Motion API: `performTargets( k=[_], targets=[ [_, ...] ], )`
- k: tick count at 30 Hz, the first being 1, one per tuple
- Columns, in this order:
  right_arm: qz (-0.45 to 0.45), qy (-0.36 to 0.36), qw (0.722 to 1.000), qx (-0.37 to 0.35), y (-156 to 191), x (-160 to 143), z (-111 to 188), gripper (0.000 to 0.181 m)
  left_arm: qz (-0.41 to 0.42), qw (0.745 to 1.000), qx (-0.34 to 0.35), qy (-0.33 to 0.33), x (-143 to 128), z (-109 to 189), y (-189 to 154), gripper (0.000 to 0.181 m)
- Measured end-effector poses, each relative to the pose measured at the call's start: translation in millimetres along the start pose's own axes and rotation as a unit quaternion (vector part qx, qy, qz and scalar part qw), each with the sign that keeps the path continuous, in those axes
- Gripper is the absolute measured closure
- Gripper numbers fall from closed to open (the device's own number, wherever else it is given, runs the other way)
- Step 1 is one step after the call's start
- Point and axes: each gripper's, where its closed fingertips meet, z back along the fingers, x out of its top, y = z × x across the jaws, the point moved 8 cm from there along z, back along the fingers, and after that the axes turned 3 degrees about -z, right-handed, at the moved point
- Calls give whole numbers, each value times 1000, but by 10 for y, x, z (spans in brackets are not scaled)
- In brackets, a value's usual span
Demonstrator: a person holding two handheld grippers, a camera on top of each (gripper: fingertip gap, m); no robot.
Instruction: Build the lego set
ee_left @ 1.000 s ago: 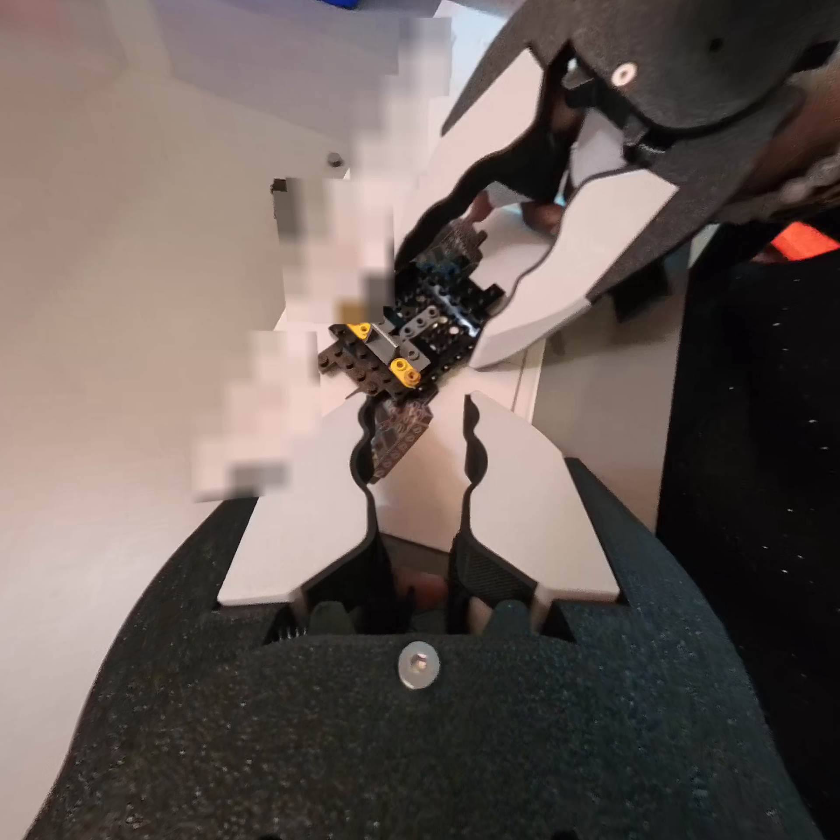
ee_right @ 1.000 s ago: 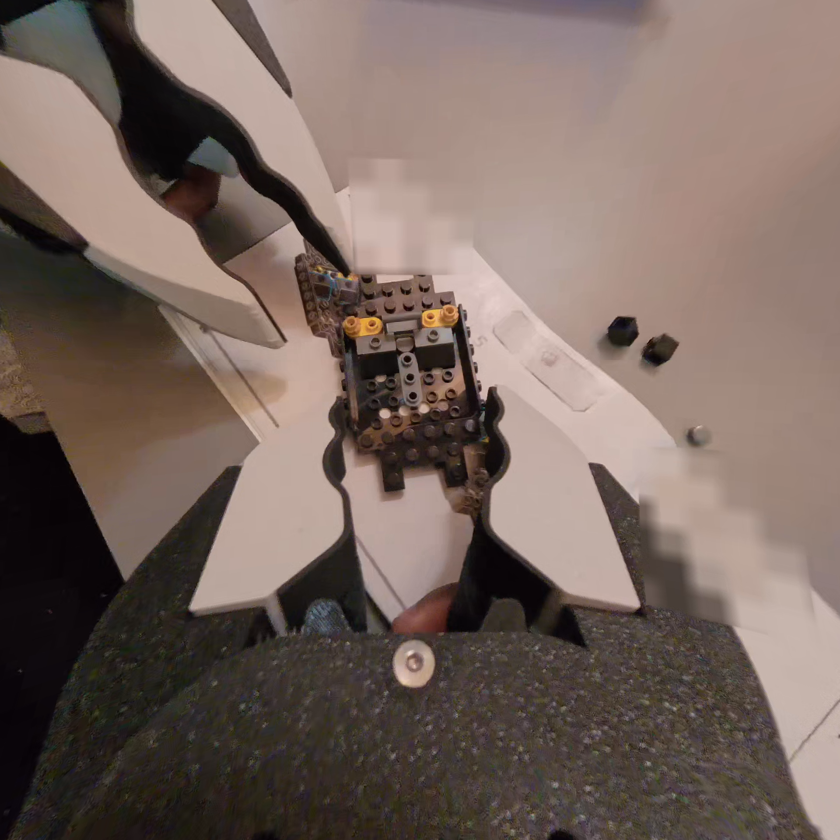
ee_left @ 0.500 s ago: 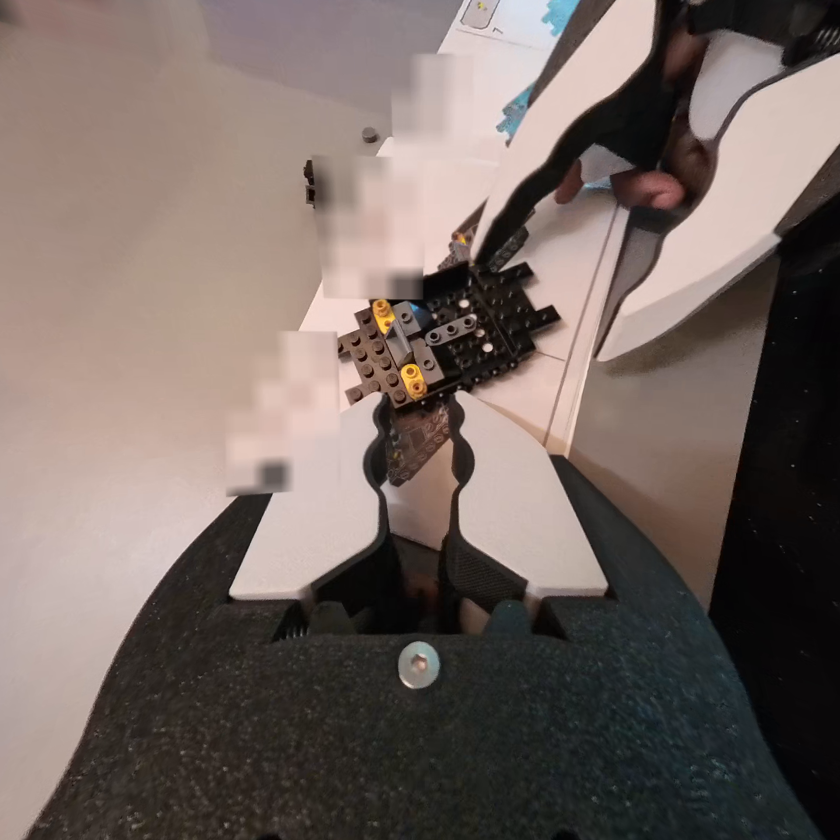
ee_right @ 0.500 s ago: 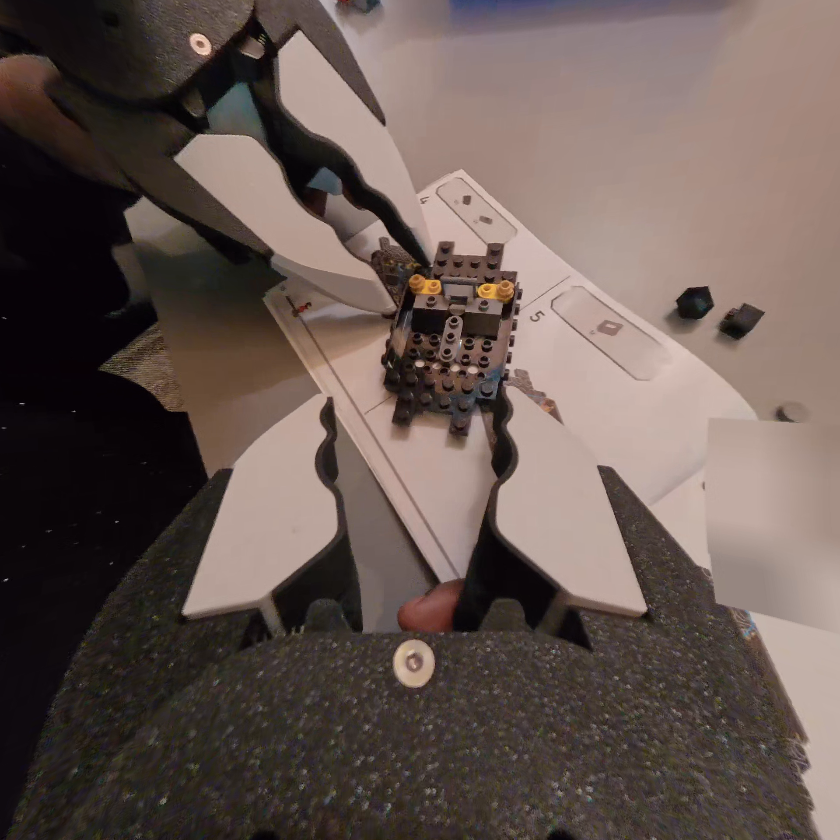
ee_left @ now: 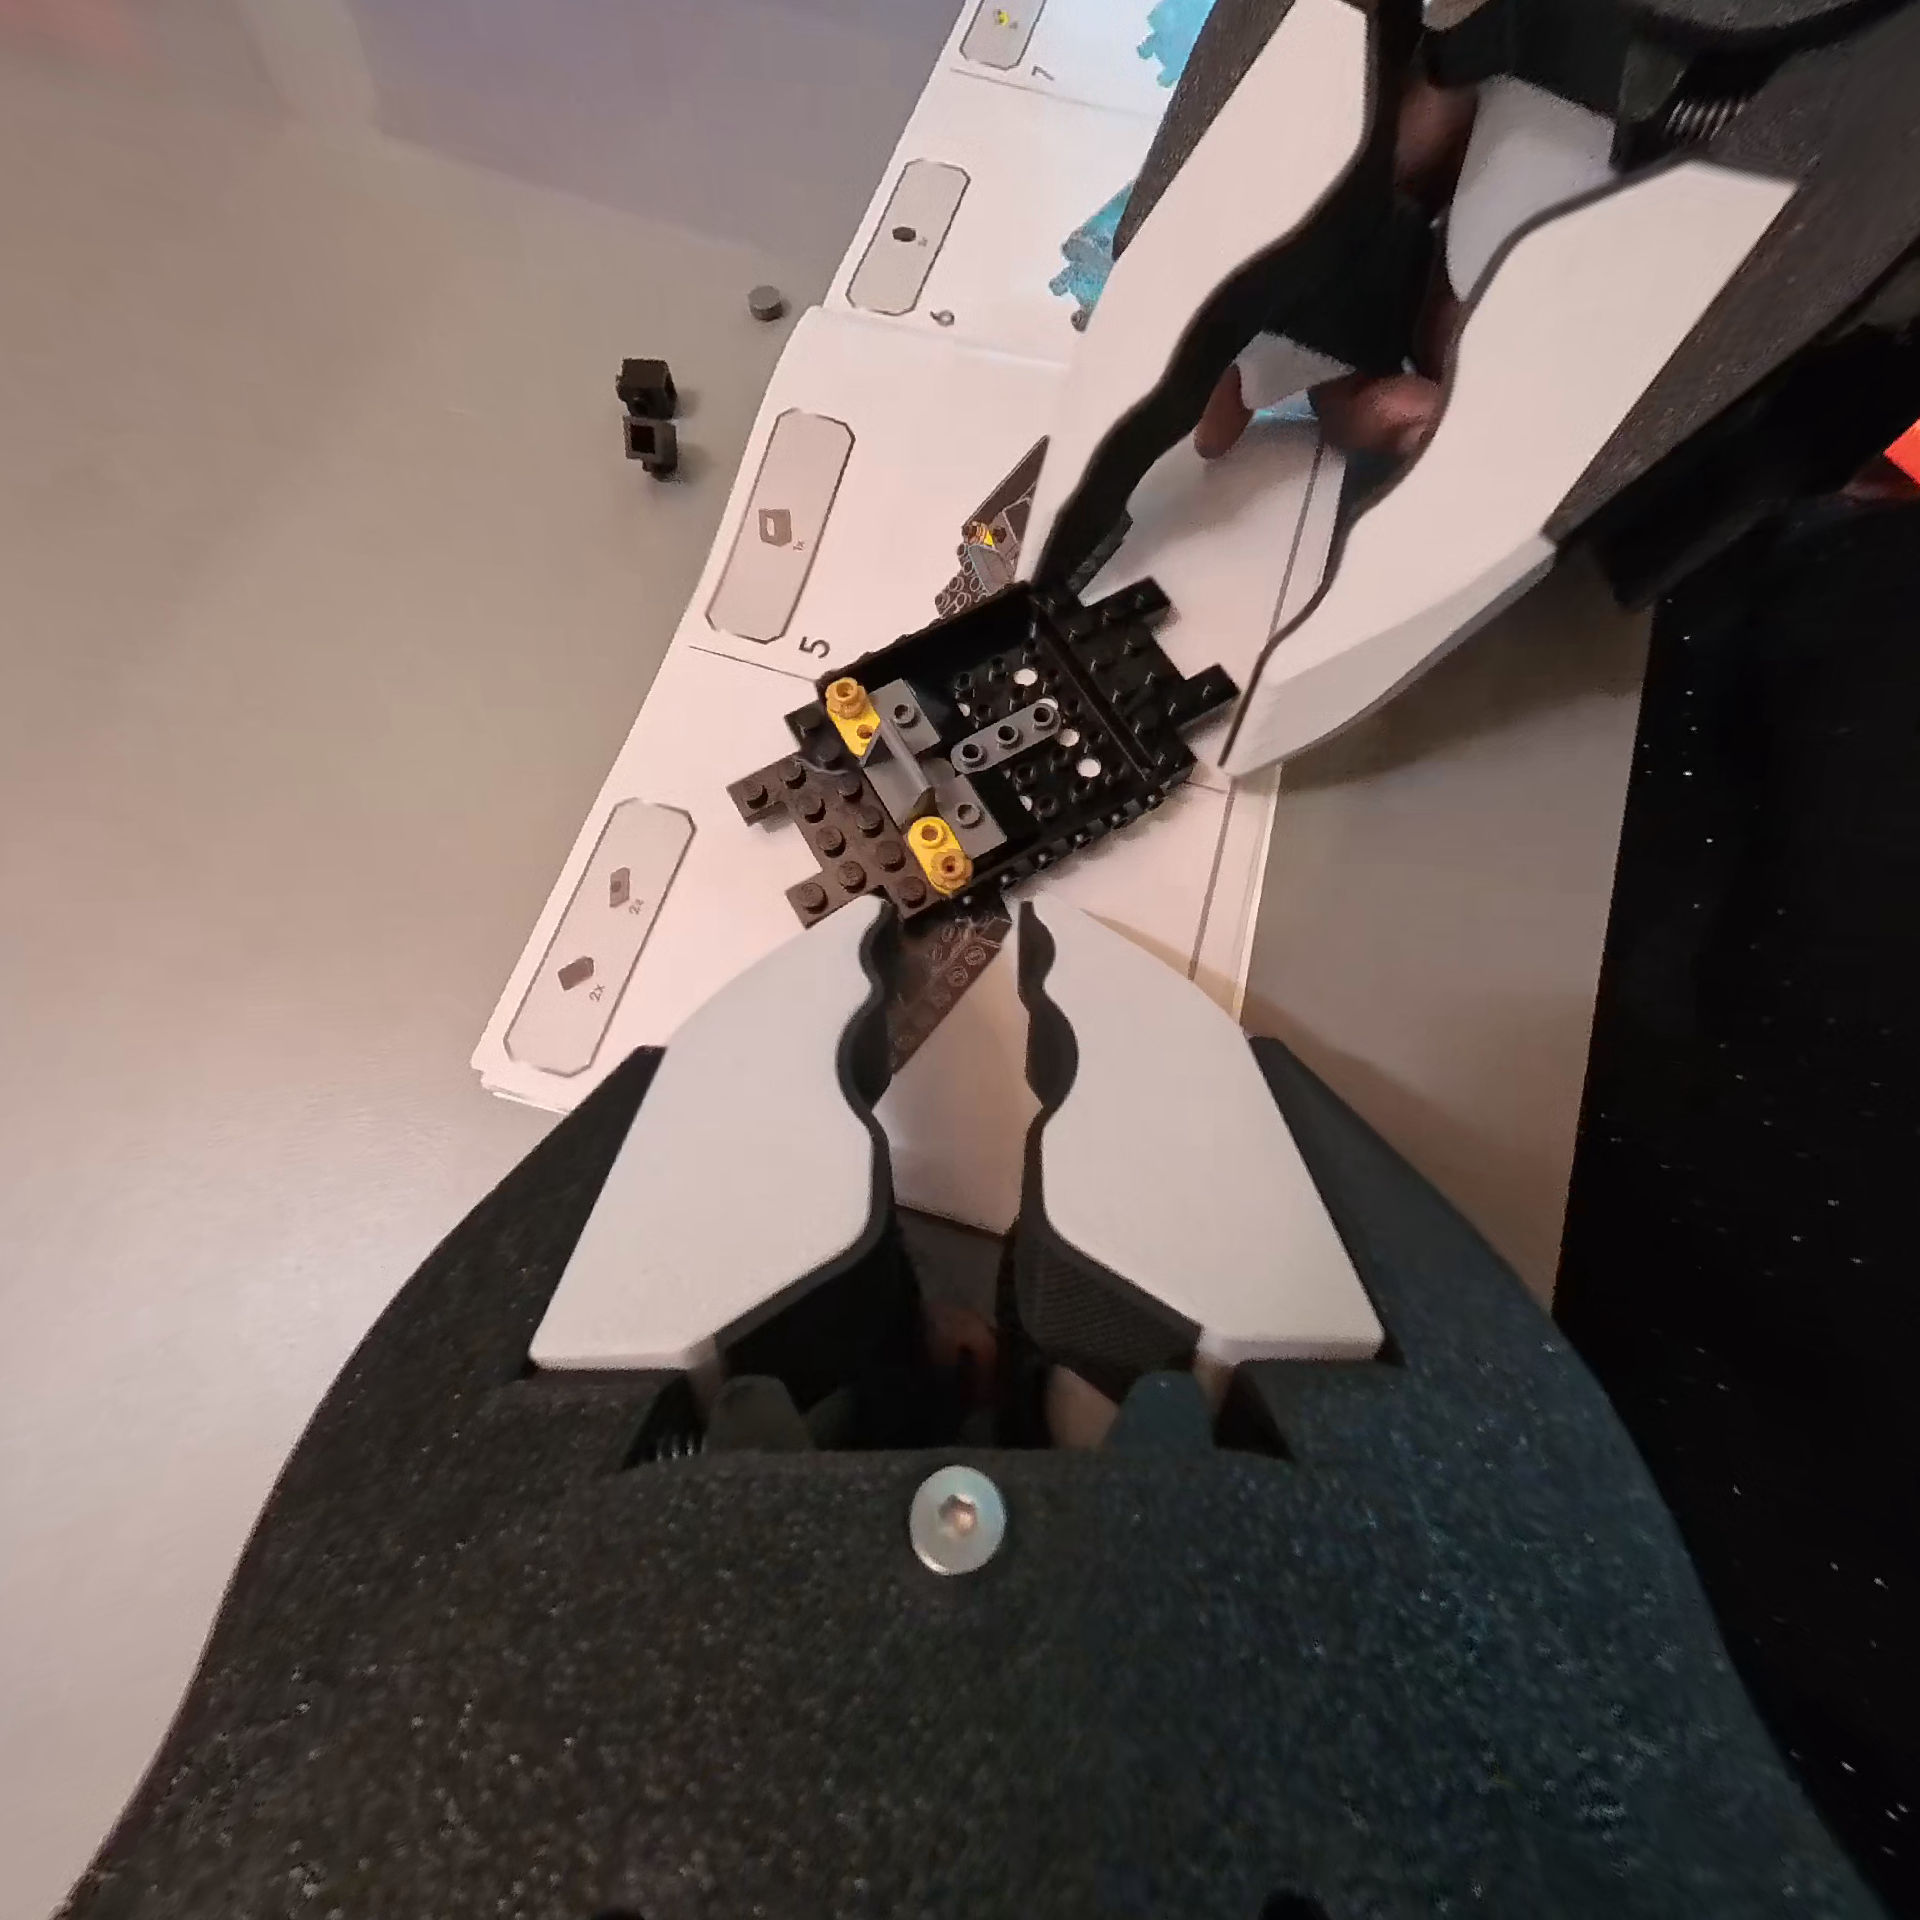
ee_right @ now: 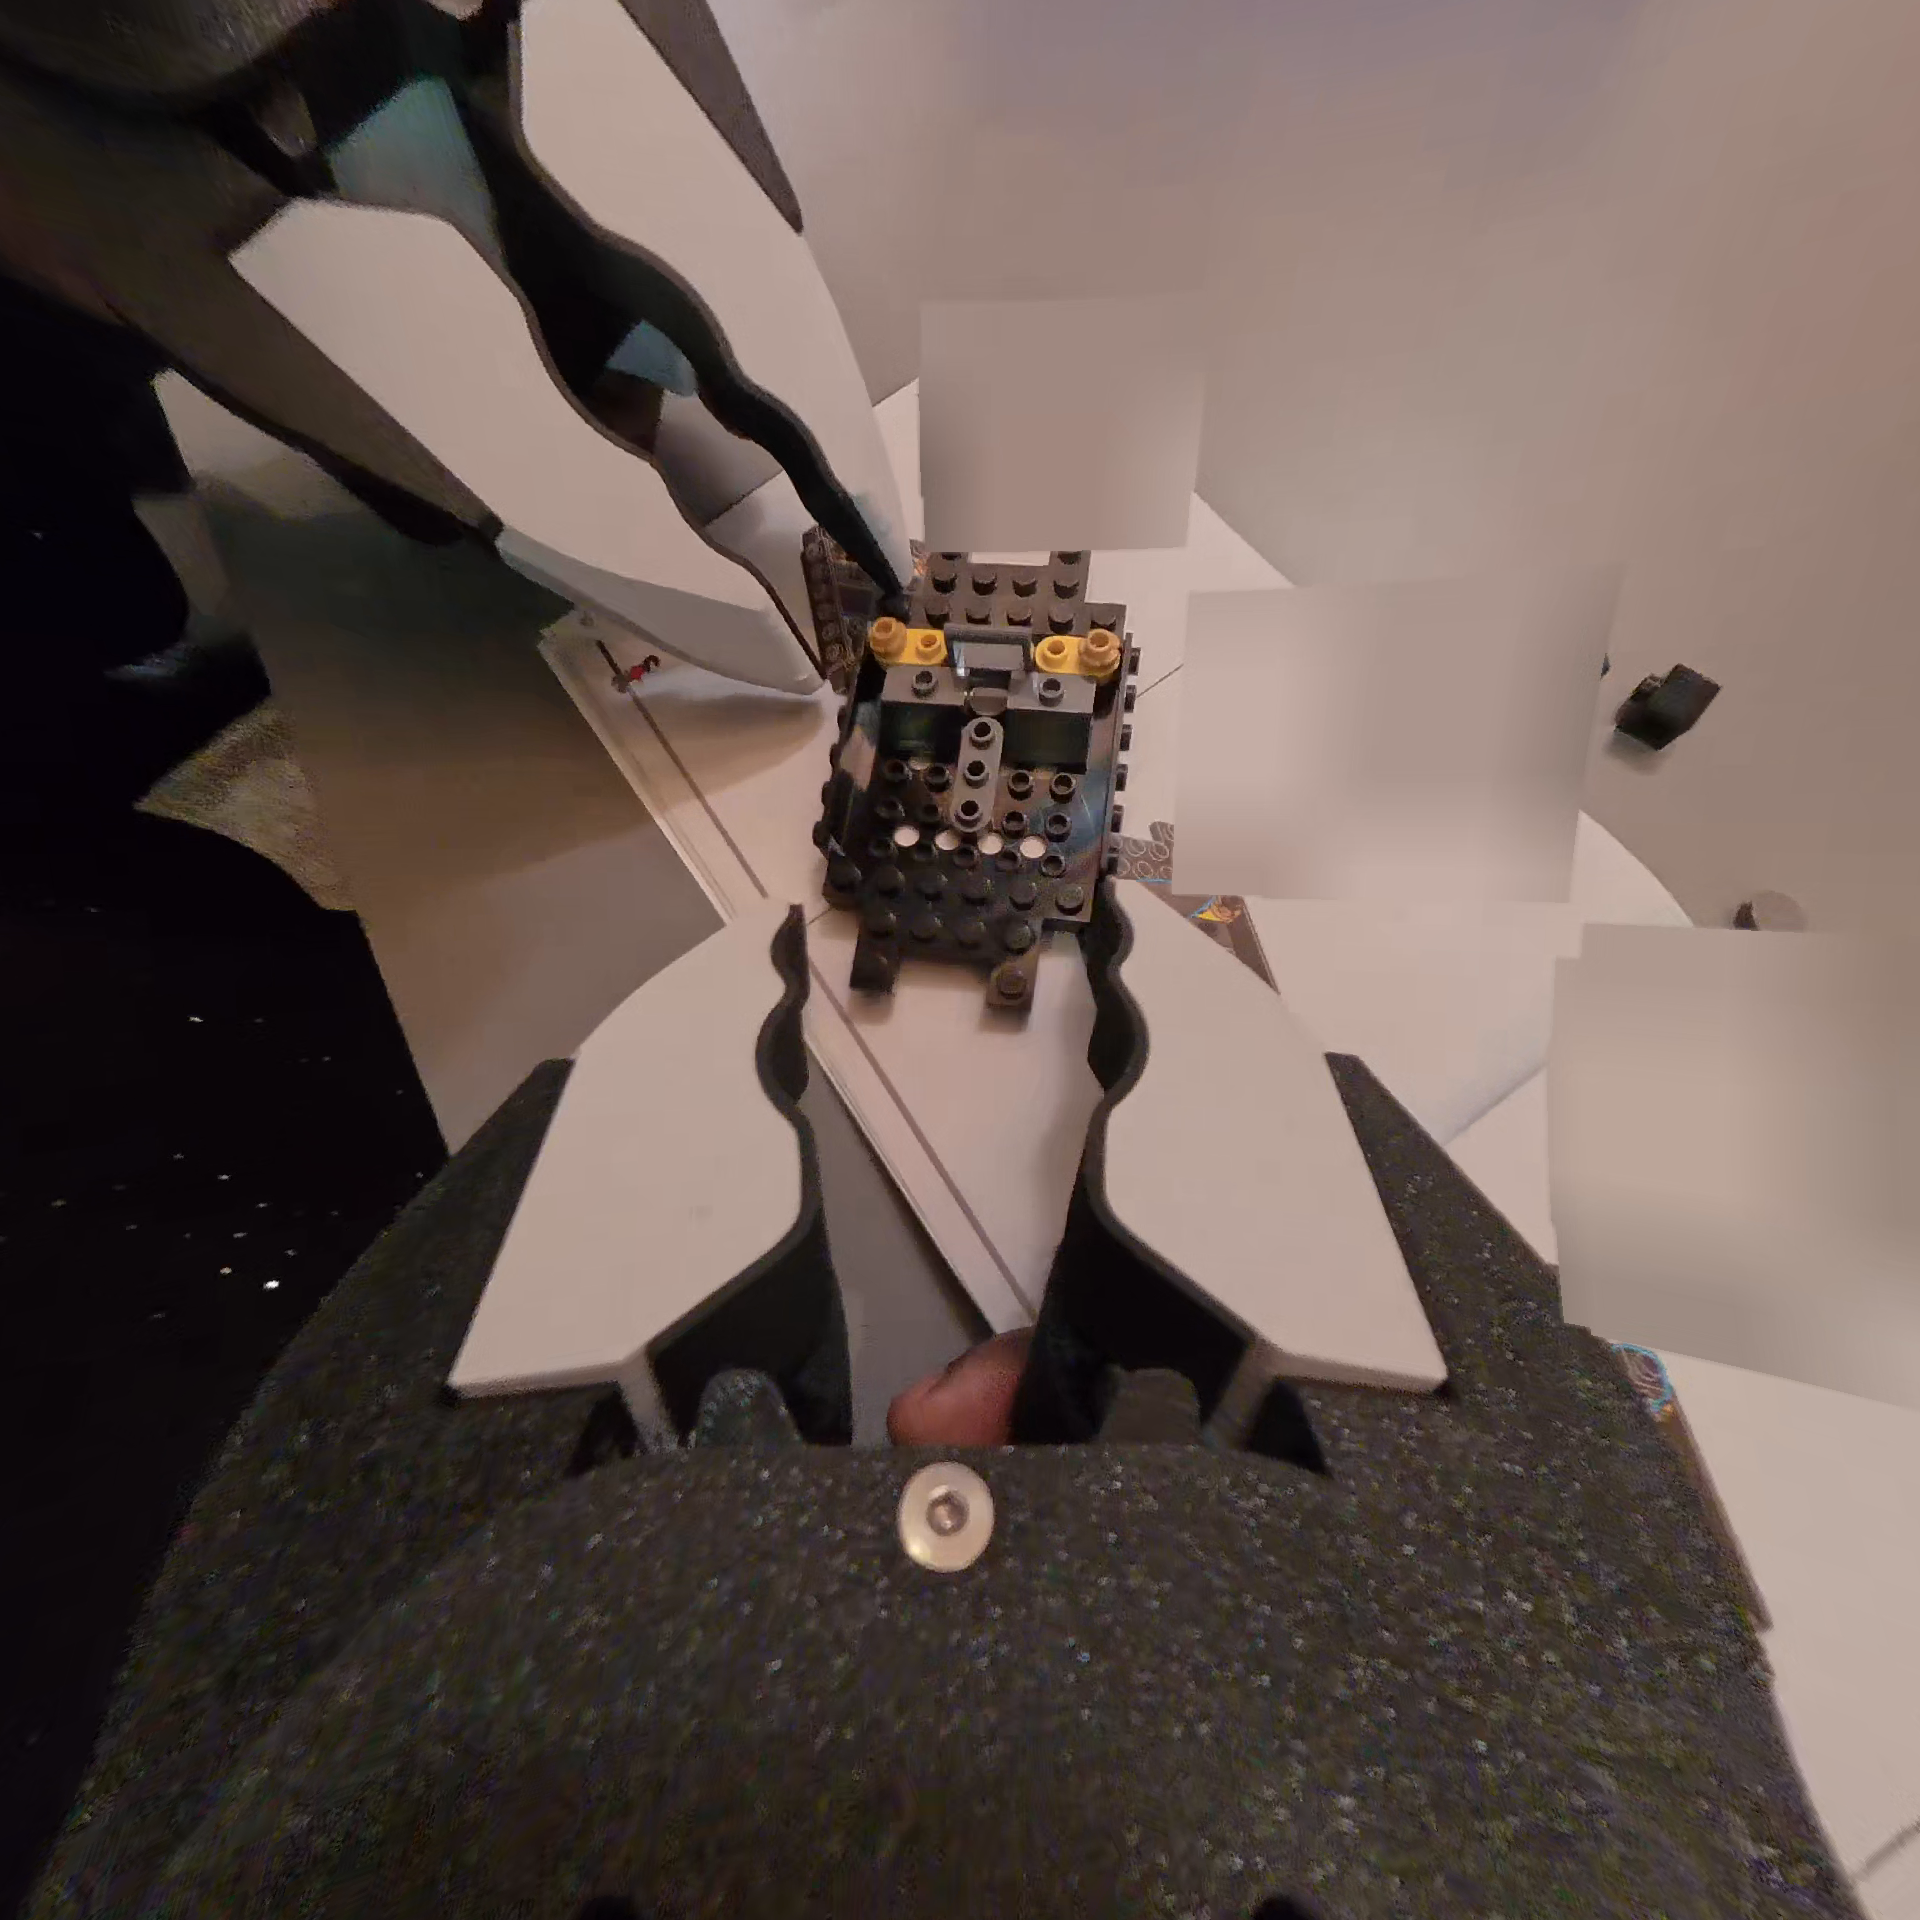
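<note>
Lego-wise, the half-built black and grey brick model with two yellow studded bits [ee_left: 987, 769] now sits flat on the white printed instruction sheet [ee_left: 769, 540]; a second ago both grippers had it up in the air. The right gripper [ee_right: 945, 925] has let go, jaws spread wide with the model's near edge just in front of its tips. The left gripper [ee_left: 951, 925] has its jaws parted a little, right beside the yellow end, clamping nothing I can see. So my guess is the next piece gets fetched, maybe from the two small black loose bricks [ee_left: 649, 416] lying off the sheet. Grey patches cover much of the right view, and the model's underside is hidden
</note>
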Motion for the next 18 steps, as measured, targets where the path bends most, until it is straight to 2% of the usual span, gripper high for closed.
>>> performTargets(
  k=[5, 14, 18],
  targets=[
    [11, -3, 1000, -17, 0, -35, 34, 138, -13, 1000, -13, -1, 2, 1, -34, 161],
    [-9, -17, 999, -39, -163, -184, 282, 138, -4, 1000, -6, -20, 197, -80, -140, 156],
    [-28, -57, 998, -12, -367, -174, 588, 138, 8, 1000, 29, -7, 180, -120, -76, 151]
  ],
)
